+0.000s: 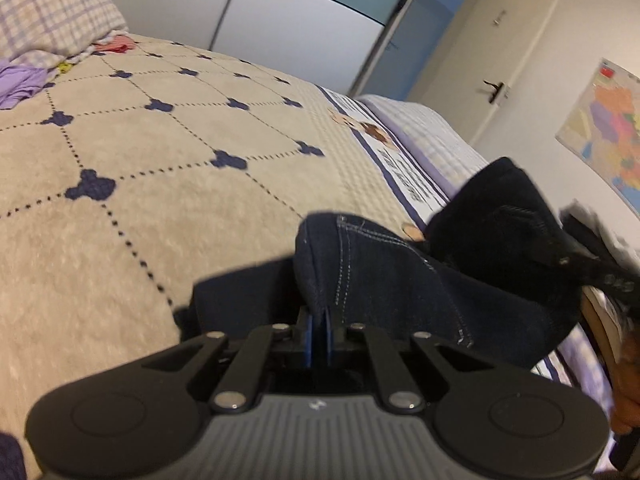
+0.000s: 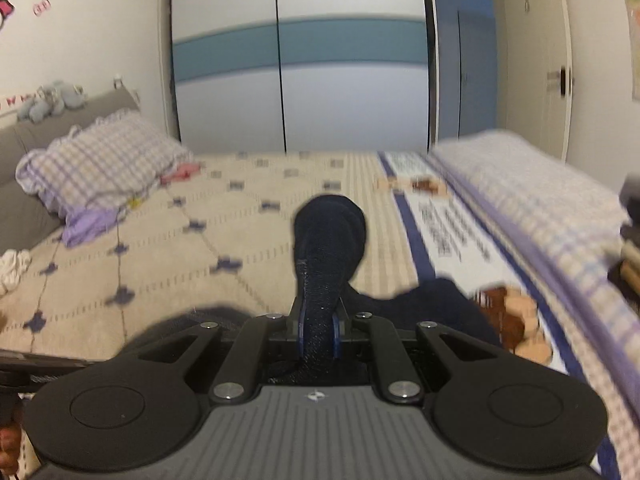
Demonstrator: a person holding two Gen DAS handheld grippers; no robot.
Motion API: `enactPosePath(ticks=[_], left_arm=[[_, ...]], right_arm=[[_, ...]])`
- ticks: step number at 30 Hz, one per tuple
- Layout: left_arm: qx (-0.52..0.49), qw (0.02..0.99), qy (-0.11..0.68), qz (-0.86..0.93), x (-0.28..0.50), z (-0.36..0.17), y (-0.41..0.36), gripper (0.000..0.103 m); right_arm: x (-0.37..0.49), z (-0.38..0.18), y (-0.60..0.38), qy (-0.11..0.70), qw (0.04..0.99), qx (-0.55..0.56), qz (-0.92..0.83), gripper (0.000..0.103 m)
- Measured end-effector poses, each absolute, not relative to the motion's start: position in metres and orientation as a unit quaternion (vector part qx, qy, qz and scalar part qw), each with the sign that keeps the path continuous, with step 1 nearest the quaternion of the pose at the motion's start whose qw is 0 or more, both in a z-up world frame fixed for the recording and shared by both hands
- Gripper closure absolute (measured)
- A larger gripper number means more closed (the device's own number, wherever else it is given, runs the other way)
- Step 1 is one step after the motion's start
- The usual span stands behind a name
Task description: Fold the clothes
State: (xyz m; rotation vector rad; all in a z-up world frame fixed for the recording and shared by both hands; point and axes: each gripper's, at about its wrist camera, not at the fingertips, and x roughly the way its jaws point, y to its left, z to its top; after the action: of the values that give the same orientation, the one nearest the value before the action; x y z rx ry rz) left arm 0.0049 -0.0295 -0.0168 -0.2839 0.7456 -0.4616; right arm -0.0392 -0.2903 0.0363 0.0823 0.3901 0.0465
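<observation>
A checked pillow [image 1: 52,12] and purple cloth [image 1: 20,80] lay far left on the beige bedspread [image 1: 160,160]. The left gripper [image 1: 319,328] pinched the dark jeans [image 1: 380,276] above the bed; the right gripper [image 2: 319,324] clamped them too, wardrobe [image 2: 300,60] behind

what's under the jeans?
The beige quilt on the bed, under the dark jeans that both the left gripper and right gripper pinch. Anything beneath the cloth is covered.

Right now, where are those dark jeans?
The jeans are lifted above the near edge of the bed, pinched by both the left gripper and the right gripper, with the pillow far off on the left.
</observation>
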Motion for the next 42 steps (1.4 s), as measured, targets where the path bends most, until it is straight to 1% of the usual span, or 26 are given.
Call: enactPosePath(ticks=[8, 10, 14, 16, 18, 19, 21, 22, 24, 25, 30, 34, 38, 39, 40, 41, 42], left_arm=[[-0.094, 0.892, 0.371, -0.24, -0.02, -0.027, -0.035, 0.097], [-0.082, 0.898, 0.358, -0.242, -0.024, -0.026, -0.034, 0.097], [-0.082, 0.902, 0.331, -0.264, -0.025, -0.014, -0.024, 0.093], [-0.105, 0.901, 0.327, -0.265, -0.023, -0.009, -0.014, 0.084], [-0.131, 0.899, 0.319, -0.268, -0.02, -0.004, -0.004, 0.073], [-0.144, 0.898, 0.315, -0.269, -0.018, -0.002, 0.001, 0.07], [-0.172, 0.894, 0.309, -0.276, -0.014, 0.002, 0.012, 0.059], [-0.188, 0.89, 0.307, -0.281, -0.012, 0.004, 0.017, 0.056], [-0.222, 0.882, 0.303, -0.286, -0.006, 0.005, 0.028, 0.043], [-0.242, 0.876, 0.303, -0.286, -0.003, 0.005, 0.034, 0.041], [-0.334, 0.838, 0.305, -0.304, 0.01, 0.0, 0.051, 0.039], [-0.348, 0.815, 0.345, -0.31, 0.02, -0.011, 0.045, 0.038], [-0.35, 0.791, 0.387, -0.319, 0.026, -0.023, 0.031, 0.041], [-0.348, 0.787, 0.393, -0.323, 0.027, -0.025, 0.028, 0.043], [-0.347, 0.785, 0.396, -0.327, 0.028, -0.027, 0.026, 0.044], [-0.344, 0.782, 0.4, -0.331, 0.029, -0.028, 0.022, 0.045], [-0.339, 0.782, 0.402, -0.335, 0.03, -0.029, 0.018, 0.045]], right_arm=[[-0.063, 0.016, -0.302, 0.222, 0.974, 0.041, 0.033, 0.09], [-0.069, 0.011, -0.304, 0.227, 0.972, 0.041, 0.036, 0.09], [-0.076, 0.016, -0.289, 0.184, 0.979, 0.023, 0.082, 0.09], [-0.076, 0.02, -0.282, 0.175, 0.979, 0.024, 0.101, 0.09], [-0.074, 0.023, -0.277, 0.171, 0.977, 0.033, 0.119, 0.09], [-0.073, 0.024, -0.274, 0.17, 0.976, 0.035, 0.129, 0.09], [-0.072, 0.025, -0.265, 0.166, 0.974, 0.032, 0.153, 0.09], [-0.073, 0.024, -0.261, 0.165, 0.972, 0.028, 0.166, 0.09], [-0.077, 0.024, -0.249, 0.164, 0.967, 0.012, 0.196, 0.09], [-0.08, 0.023, -0.244, 0.164, 0.963, 0.003, 0.213, 0.09], [-0.09, 0.015, -0.224, 0.175, 0.939, -0.027, 0.296, 0.09], [-0.096, 0.008, -0.214, 0.193, 0.92, -0.051, 0.336, 0.09], [-0.097, 0.003, -0.208, 0.21, 0.91, -0.086, 0.347, 0.089], [-0.097, 0.003, -0.208, 0.214, 0.91, -0.092, 0.343, 0.087], [-0.096, 0.004, -0.21, 0.22, 0.909, -0.094, 0.343, 0.082], [-0.095, 0.006, -0.211, 0.226, 0.907, -0.095, 0.343, 0.079], [-0.095, 0.009, -0.214, 0.229, 0.904, -0.095, 0.349, 0.072]])
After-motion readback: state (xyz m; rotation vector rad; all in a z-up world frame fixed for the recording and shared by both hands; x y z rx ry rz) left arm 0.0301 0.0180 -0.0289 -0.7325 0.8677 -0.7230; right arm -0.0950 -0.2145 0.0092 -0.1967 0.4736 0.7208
